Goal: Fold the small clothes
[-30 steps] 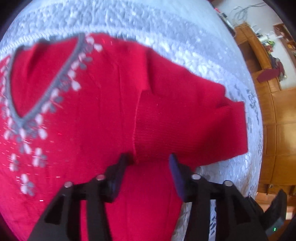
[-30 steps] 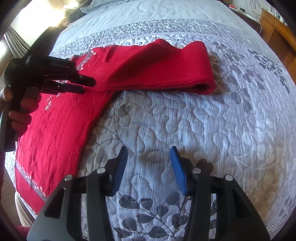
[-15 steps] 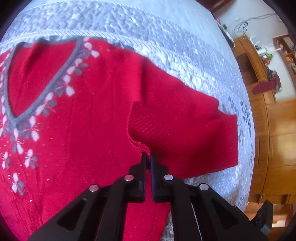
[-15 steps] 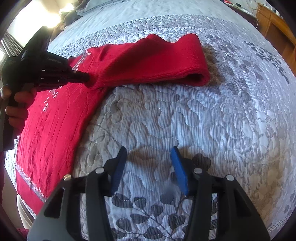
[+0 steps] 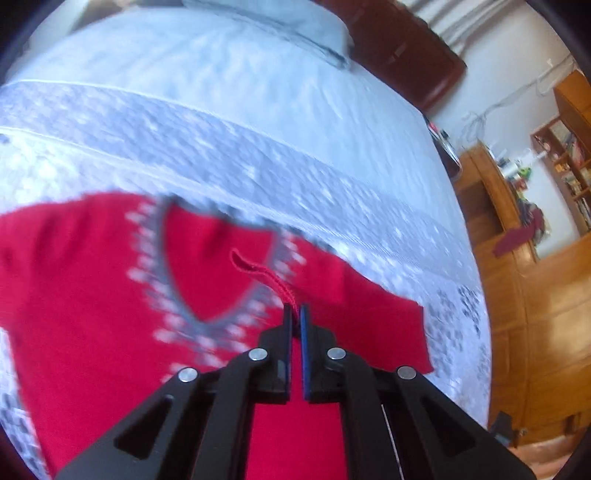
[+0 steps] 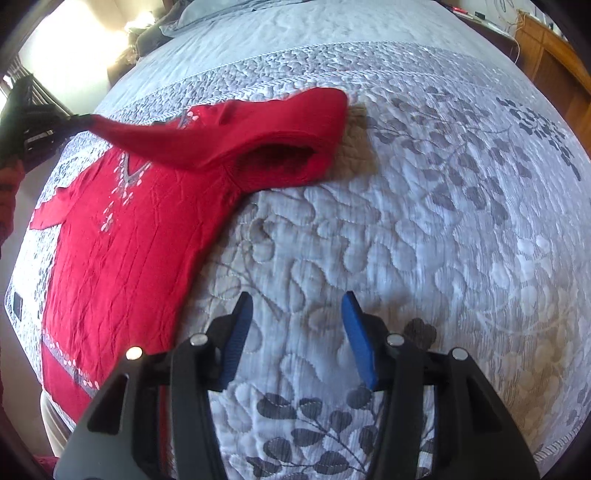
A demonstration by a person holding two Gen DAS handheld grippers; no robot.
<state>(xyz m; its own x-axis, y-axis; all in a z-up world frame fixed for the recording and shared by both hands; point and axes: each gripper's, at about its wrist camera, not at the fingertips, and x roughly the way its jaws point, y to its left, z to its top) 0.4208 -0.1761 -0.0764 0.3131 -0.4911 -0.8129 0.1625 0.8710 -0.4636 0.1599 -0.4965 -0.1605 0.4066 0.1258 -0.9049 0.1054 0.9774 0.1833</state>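
Observation:
A small red sweater with a grey and white V-neck trim lies flat on the quilted bedspread. It also shows in the left wrist view. My left gripper is shut on the cuff edge of the sweater's sleeve and holds it lifted above the neckline. In the right wrist view the left gripper pulls that sleeve up and to the left. My right gripper is open and empty over bare bedspread, to the right of the sweater's body.
Pillows lie at the head of the bed. Wooden cabinets and shelves stand past the bed's right side. The bed's near edge runs along the sweater's hem.
My left gripper shut on the sleeve cuff, then lifted it and carried it across toward the neckline. The right gripper stayed open and nearly still.

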